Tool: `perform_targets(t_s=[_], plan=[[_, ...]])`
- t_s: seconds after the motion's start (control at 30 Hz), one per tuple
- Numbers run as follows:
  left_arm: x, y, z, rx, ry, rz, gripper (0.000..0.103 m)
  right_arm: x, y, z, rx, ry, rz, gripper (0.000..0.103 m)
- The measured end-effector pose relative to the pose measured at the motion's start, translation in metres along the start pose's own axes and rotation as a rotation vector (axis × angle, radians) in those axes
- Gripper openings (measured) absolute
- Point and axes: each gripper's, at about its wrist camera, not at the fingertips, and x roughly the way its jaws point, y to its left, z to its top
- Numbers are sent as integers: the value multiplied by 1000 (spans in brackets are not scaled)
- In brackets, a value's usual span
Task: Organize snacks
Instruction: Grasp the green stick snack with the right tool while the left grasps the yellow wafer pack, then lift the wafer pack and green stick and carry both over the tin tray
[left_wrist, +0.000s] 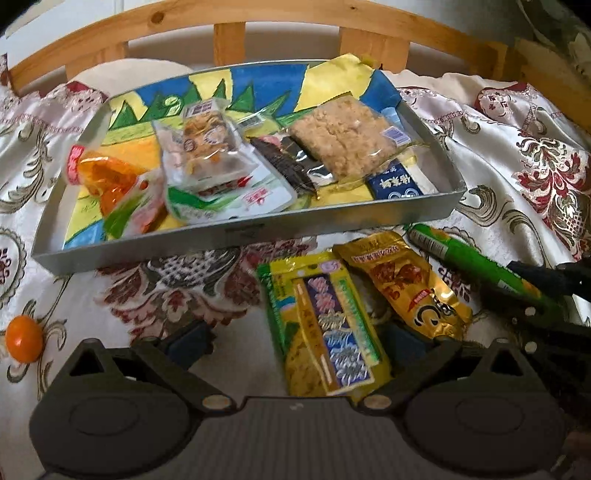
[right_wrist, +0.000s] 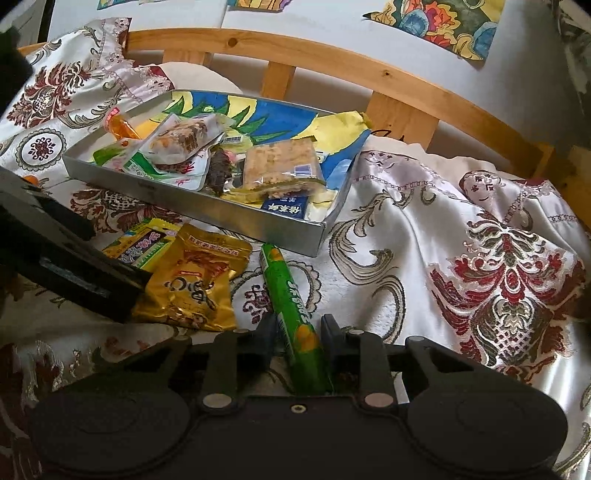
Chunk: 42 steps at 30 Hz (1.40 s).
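Observation:
A shallow metal tray (left_wrist: 332, 221) lined with a bright drawing holds several wrapped snacks. In front of it on the patterned cloth lie a yellow-green packet (left_wrist: 325, 325), a gold packet (left_wrist: 406, 284) and a green tube (left_wrist: 469, 262). My left gripper (left_wrist: 295, 343) is open low over the cloth, its fingers either side of the yellow-green packet without pressing it. My right gripper (right_wrist: 299, 328) is shut on the near end of the green tube (right_wrist: 284, 280), which points toward the tray (right_wrist: 221, 214). The gold packet (right_wrist: 195, 280) lies just left of the tube.
A small orange ball (left_wrist: 24, 341) rests on the cloth at the far left. A wooden slatted rail (left_wrist: 295, 14) curves behind the tray. The cloth bunches into folds on the right (right_wrist: 498, 240). The left gripper's body (right_wrist: 74, 258) overlaps the yellow-green packet (right_wrist: 140, 243).

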Motion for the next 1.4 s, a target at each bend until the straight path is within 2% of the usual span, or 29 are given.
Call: perform_targets(t_s=[0.17, 0.27, 0.33, 0.43, 0.47, 0.6, 0.7, 0.73, 0.83, 0.9, 0.97, 1.03, 1.07, 1.2, 1.4], plan=[[2, -3, 2, 23, 2, 4, 97, 5, 0, 3, 2, 3, 13, 30], [-2, 0, 2, 22, -1, -13, 87, 9, 2, 7, 1, 6, 17, 31], [-5, 1, 2, 27, -2, -37, 72, 11, 4, 8, -1, 8, 25, 31], [-11, 3, 2, 28, 6, -80, 57, 10, 7, 8, -8, 10, 35, 28], [-12, 4, 2, 31, 8, -85, 57, 9, 8, 8, -10, 12, 38, 24], [-20, 11, -3, 14, 33, -120, 57, 1, 11, 8, -13, 24, 62, 19], [-24, 9, -8, 57, 41, -123, 57, -4, 14, 10, -19, 32, 81, 19], [-23, 8, -8, 67, 42, -118, 60, -5, 15, 10, -23, 34, 81, 19], [-19, 7, -3, 48, 68, -116, 67, -1, 15, 13, -18, 52, 75, 23], [-15, 9, 1, 14, 81, -120, 68, 5, 13, 16, 3, 78, 74, 31], [-14, 10, 2, 1, 89, -118, 68, 8, 11, 17, 22, 90, 76, 31], [-14, 9, 1, 8, 90, -113, 57, 9, 10, 18, 26, 96, 79, 31], [-15, 9, 1, 15, 92, -115, 56, 9, 10, 18, 25, 99, 80, 31], [-21, 13, 1, -3, 112, -146, 55, 3, 15, 17, -2, 98, 84, 19], [-35, 15, -5, -3, 128, -149, 55, -12, 27, 14, -138, 74, 49, 19]])
